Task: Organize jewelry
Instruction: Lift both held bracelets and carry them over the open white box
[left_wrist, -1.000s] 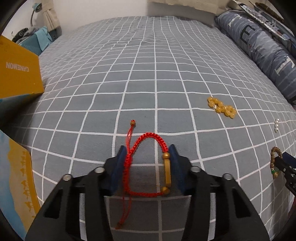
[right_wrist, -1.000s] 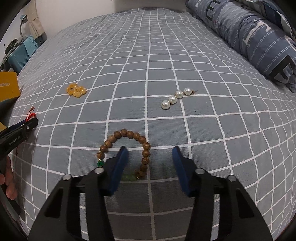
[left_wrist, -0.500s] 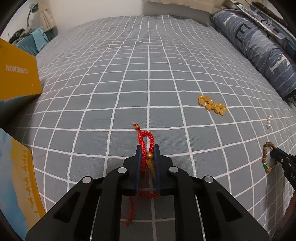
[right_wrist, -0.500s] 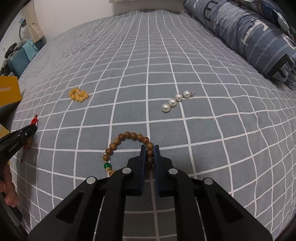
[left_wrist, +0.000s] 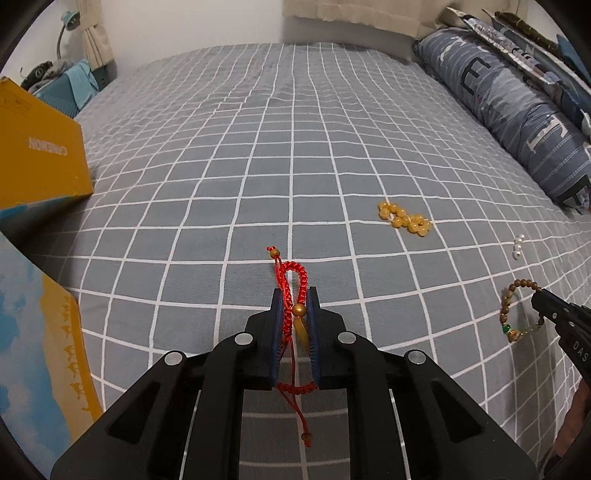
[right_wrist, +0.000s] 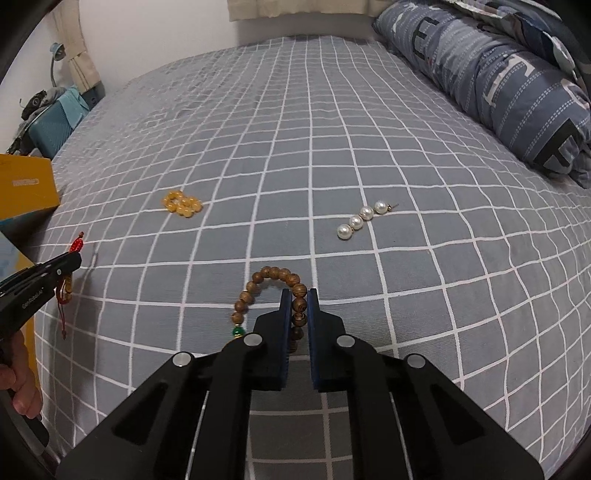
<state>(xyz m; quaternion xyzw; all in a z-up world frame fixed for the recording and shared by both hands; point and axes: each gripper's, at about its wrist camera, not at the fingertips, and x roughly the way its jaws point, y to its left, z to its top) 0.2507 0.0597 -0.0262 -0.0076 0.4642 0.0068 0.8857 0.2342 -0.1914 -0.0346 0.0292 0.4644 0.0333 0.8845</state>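
Note:
My left gripper (left_wrist: 295, 301) is shut on a red braided cord bracelet (left_wrist: 293, 280) with gold beads; its loop sticks out ahead of the fingers and a tail hangs below. My right gripper (right_wrist: 296, 297) is shut on a brown wooden bead bracelet (right_wrist: 275, 275) with a green bead, held just off the bed. A yellow bead bracelet (left_wrist: 404, 218) and a string of white pearls (right_wrist: 362, 219) lie on the grey checked bedspread (right_wrist: 332, 147). The left gripper shows at the left of the right wrist view (right_wrist: 70, 264).
A yellow box (left_wrist: 37, 155) stands at the left and a blue and yellow box (left_wrist: 40, 350) nearer left. A blue striped pillow (right_wrist: 509, 81) lies along the right. A teal bag (right_wrist: 55, 122) sits beyond the bed's far left corner.
Both grippers closed from open onto their bracelets, the left on the red cord, the right on the wooden beads, and have lifted them slightly.

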